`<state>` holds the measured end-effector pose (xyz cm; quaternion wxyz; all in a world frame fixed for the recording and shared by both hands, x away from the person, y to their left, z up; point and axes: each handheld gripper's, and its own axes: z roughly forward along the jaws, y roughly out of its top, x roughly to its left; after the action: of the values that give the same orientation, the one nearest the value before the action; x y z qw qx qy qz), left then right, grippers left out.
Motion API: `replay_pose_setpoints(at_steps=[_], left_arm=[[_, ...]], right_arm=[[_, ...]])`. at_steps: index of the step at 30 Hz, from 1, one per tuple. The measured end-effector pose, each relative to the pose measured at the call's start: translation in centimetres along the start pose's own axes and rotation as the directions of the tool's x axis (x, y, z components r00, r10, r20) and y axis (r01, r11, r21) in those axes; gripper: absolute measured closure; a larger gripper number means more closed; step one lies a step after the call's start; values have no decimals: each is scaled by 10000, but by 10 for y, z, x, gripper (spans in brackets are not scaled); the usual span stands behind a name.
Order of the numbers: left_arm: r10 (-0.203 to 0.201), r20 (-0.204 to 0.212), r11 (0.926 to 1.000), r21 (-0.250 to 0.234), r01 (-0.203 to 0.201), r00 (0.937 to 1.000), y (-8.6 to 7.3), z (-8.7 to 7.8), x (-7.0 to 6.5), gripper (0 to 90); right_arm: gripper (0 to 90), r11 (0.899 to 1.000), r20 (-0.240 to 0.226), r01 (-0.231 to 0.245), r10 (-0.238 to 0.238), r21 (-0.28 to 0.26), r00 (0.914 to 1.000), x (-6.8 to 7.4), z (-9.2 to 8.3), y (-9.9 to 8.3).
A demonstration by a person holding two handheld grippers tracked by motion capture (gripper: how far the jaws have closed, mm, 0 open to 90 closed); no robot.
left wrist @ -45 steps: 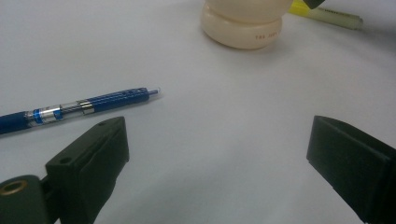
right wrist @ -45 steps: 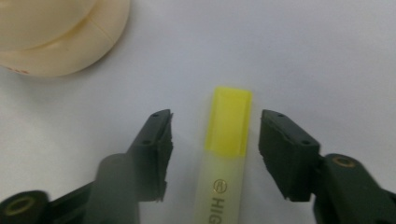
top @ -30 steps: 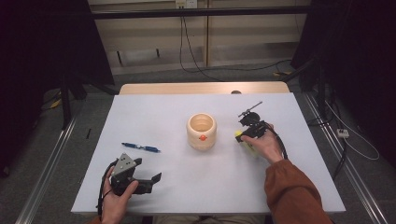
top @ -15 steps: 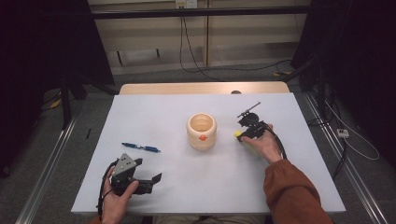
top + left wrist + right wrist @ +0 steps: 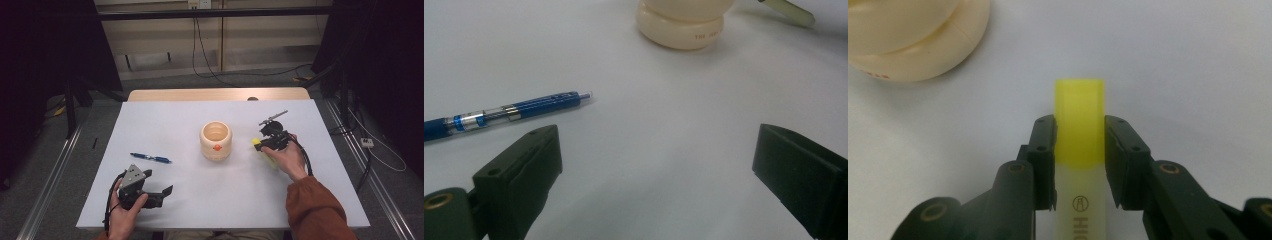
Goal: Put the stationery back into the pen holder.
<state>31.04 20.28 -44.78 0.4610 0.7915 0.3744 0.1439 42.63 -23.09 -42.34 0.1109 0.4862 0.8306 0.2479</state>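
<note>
This looks like a lab: a white table (image 5: 215,200) stands between dark curtains (image 5: 45,60), with loose cables (image 5: 210,65) on the grey floor (image 5: 70,165) at the top of the frame.

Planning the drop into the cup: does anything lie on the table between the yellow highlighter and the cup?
Nothing visible does. The right gripper is shut on the highlighter, with bare table between it and the cup. The blue pen lies on the cup's far side.

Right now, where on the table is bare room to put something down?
Free: the far strip behind the cup, and the near middle between the left gripper and the sleeve. Crowded: between the cup and the highlighter in the right gripper.
</note>
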Motion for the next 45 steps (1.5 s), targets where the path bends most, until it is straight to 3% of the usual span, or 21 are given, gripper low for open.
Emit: replay_pose_setpoints(at_steps=[21,25,33,39,45], left_arm=[[46,69,10000,-54,-45,10000,0,-1,0,57],[46,66,10000,-32,-46,10000,1,-1,0,57],[52,82,10000,-56,-52,10000,1,-1,0,57],[51,90,10000,-62,-50,9999,1,-1,0,57],[73,86,10000,-45,-72,9999,1,-2,0,57]], right_arm=[[672,9902,-371,-390,343,-1345,9987,-8,-32,-12],[672,9833,-445,-514,443,-1748,9980,-8,-39,-12],[672,9599,-692,-470,289,-2762,9972,-5,-49,-12],[672,9505,-792,-478,245,-3070,9966,-1,-53,-11],[672,9302,-779,-345,64,-3655,9969,4,-55,-10]])
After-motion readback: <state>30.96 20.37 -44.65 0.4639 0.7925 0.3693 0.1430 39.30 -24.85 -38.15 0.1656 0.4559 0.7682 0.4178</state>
